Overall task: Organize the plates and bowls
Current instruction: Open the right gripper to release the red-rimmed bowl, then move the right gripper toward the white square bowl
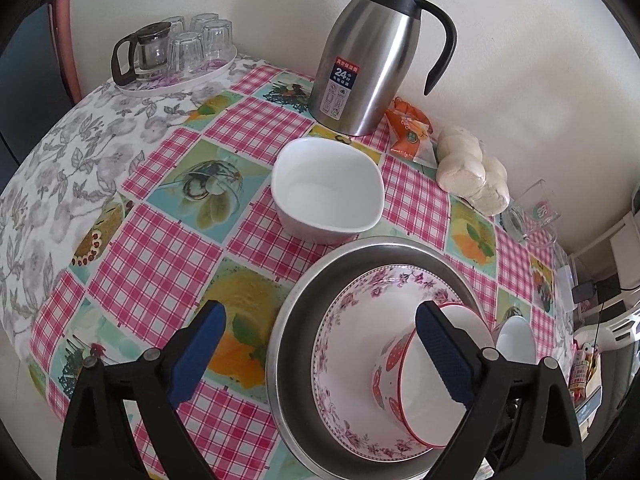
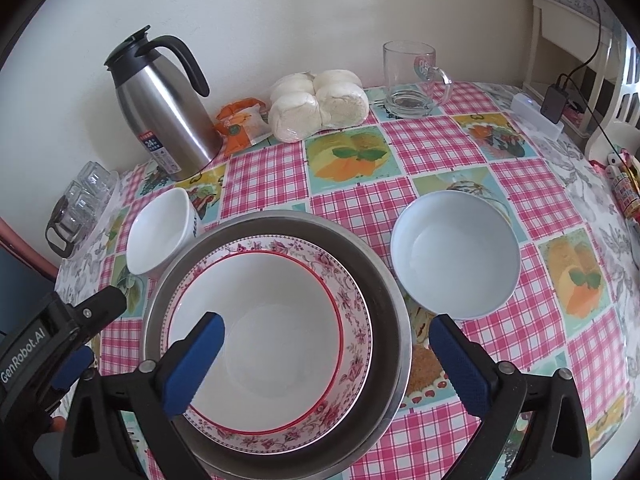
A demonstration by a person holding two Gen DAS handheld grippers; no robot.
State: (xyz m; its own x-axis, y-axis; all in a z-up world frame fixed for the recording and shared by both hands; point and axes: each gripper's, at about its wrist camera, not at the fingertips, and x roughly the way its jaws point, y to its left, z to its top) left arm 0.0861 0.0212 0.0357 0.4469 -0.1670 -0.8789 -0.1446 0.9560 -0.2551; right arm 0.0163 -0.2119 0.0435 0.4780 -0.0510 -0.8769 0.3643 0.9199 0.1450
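Observation:
A steel basin (image 2: 384,280) on the checked tablecloth holds a floral-rimmed bowl (image 2: 352,304), and a red-rimmed bowl (image 2: 280,320) with a strawberry pattern outside (image 1: 392,364) is nested in that. My right gripper (image 2: 328,364) hangs open above this stack, one finger over the red-rimmed bowl and the other past the basin's right rim. My left gripper (image 1: 324,352) is open too, its right finger (image 1: 444,356) in front of the red-rimmed bowl; nothing is between its pads. A squarish white bowl (image 1: 328,188) stands behind the basin, and a round white bowl (image 2: 456,252) sits to its right.
Along the wall stand a steel thermos jug (image 2: 160,116), an orange snack packet (image 2: 240,124), a bag of white buns (image 2: 316,104) and a glass mug (image 2: 412,80). A tray with glasses and a glass teapot (image 1: 176,52) is at the far left. A charger and cable (image 2: 554,100) lie at the right edge.

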